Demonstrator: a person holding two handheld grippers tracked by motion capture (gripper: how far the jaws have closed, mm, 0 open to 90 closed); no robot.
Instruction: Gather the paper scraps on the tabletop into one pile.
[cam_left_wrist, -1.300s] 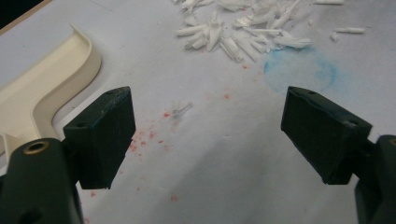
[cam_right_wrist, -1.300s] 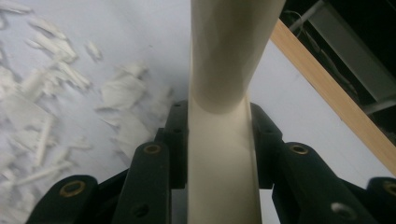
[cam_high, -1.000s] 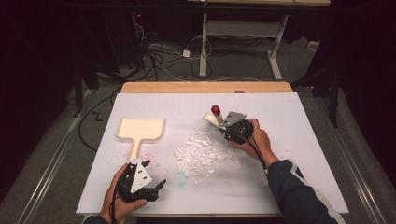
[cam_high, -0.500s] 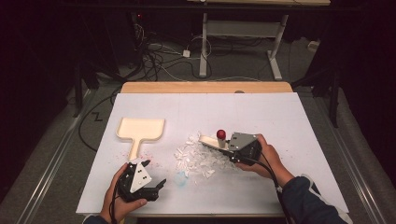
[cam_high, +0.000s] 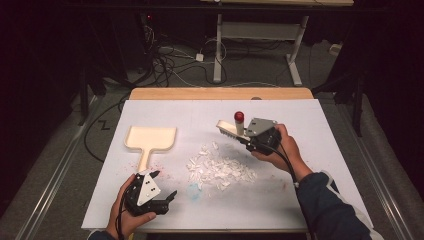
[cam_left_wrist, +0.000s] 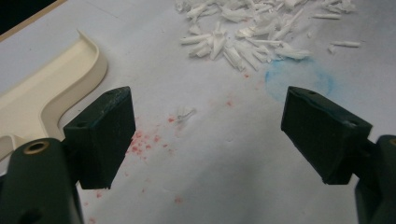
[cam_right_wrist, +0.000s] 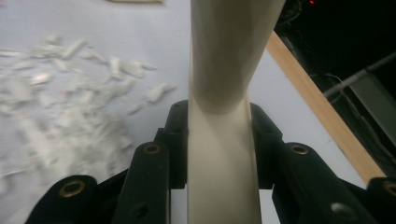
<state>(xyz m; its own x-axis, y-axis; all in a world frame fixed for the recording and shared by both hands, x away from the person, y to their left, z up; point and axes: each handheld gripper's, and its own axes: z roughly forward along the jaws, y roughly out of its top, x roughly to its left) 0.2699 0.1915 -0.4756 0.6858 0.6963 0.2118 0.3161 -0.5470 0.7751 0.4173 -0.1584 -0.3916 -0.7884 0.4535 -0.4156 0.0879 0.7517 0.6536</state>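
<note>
Right gripper (cam_high: 246, 134) clamps the cream brush (cam_high: 231, 128) by its stiff, smooth handle, held above the table beyond the paper scraps (cam_high: 220, 169). Likely light and rigid; a mid-handle grip suits. Left gripper (cam_high: 162, 192), jaws wide and empty, sits near the scraps' left side.

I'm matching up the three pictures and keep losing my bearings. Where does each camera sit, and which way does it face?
High view: above the table's near edge, looking forward and down; both forearms, left gripper, right gripper holding a brush.
Left gripper view: on that gripper, facing the dustpan past open jaws.
Right gripper view: looking up the clamped brush handle.
All three share the paper scraps.
</note>
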